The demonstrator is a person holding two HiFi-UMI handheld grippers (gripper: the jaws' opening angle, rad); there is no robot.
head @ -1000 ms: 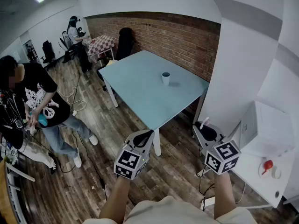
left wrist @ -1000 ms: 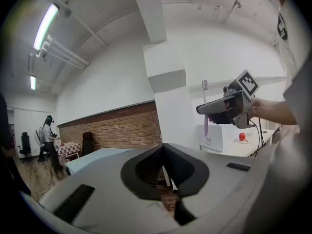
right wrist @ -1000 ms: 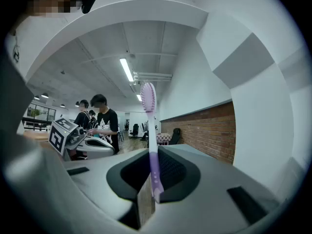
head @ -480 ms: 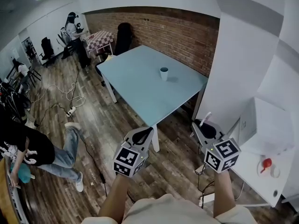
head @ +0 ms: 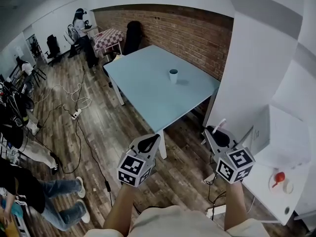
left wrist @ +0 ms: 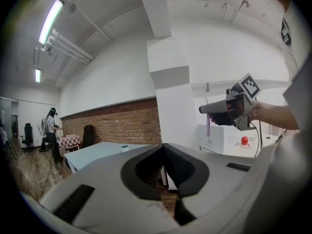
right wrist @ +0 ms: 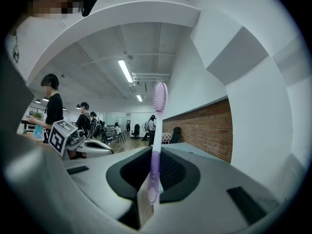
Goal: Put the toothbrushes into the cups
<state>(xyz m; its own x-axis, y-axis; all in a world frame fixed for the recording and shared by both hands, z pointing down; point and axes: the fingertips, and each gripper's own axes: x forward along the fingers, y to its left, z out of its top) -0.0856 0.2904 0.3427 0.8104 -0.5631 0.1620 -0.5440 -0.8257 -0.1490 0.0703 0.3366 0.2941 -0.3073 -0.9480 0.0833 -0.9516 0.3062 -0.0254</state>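
Pink toothbrush (right wrist: 157, 130) is clamped upright in the right gripper (right wrist: 155, 165), bristle head at top, handle end pinched betw. the pads. Left gripper (left wrist: 163, 154): jaws are drawn together, nothing betw. them. Both are held over wood floor (head: 98, 132), w/ a white desk (head: 269, 174) close by on the right. Cup (head: 173, 75) is stood alone on the light-blue table (head: 143, 102), well ahead of both grippers.

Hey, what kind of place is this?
Probably an open-plan office or lab workspace: office chairs, a light blue table by a brick wall, and cables trailing across the wood floor.
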